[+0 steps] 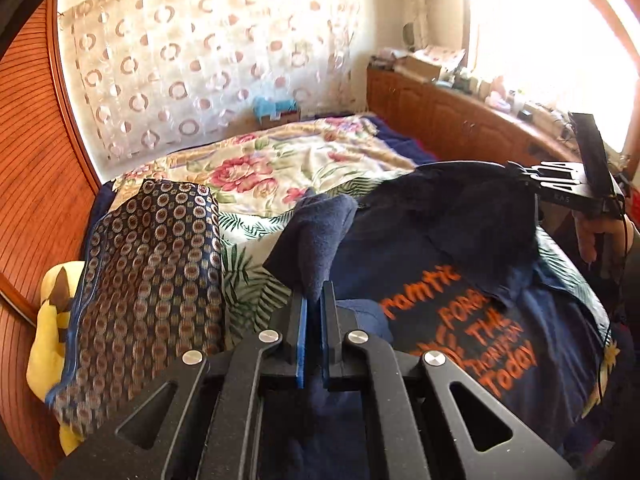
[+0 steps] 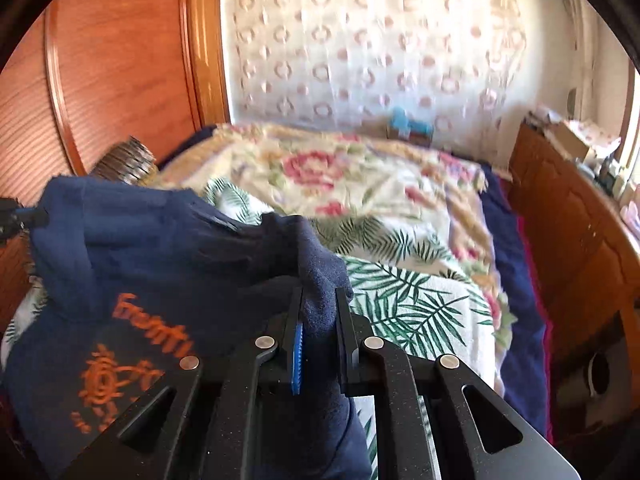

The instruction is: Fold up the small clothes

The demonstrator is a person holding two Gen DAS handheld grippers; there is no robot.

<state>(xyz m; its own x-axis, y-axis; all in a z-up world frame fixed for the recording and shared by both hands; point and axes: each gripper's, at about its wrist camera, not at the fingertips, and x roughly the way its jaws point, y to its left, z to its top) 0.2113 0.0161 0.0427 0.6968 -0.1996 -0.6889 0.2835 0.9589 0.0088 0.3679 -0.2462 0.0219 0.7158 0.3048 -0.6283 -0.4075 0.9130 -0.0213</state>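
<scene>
A navy T-shirt (image 1: 440,280) with orange lettering lies on the bed, its two upper corners lifted. My left gripper (image 1: 314,296) is shut on a bunched navy corner of the shirt. My right gripper (image 2: 320,296) is shut on the other navy corner (image 2: 320,276), with cloth squeezed between the blue pad and the black finger. In the left wrist view the right gripper (image 1: 518,174) appears at the far right with a hand (image 1: 592,236) on it, holding up the dark edge. The right wrist view catches the left gripper (image 2: 24,216) at the far left edge, pinching the shirt (image 2: 140,260).
The bed carries a floral bedspread (image 1: 280,168) and a palm-leaf sheet (image 2: 420,304). A navy patterned cloth (image 1: 152,280) and a yellow soft toy (image 1: 52,320) lie at the left. Wooden panelling (image 1: 32,160) bounds the left, a cluttered wooden cabinet (image 1: 460,120) the right, a curtain (image 1: 200,60) the far end.
</scene>
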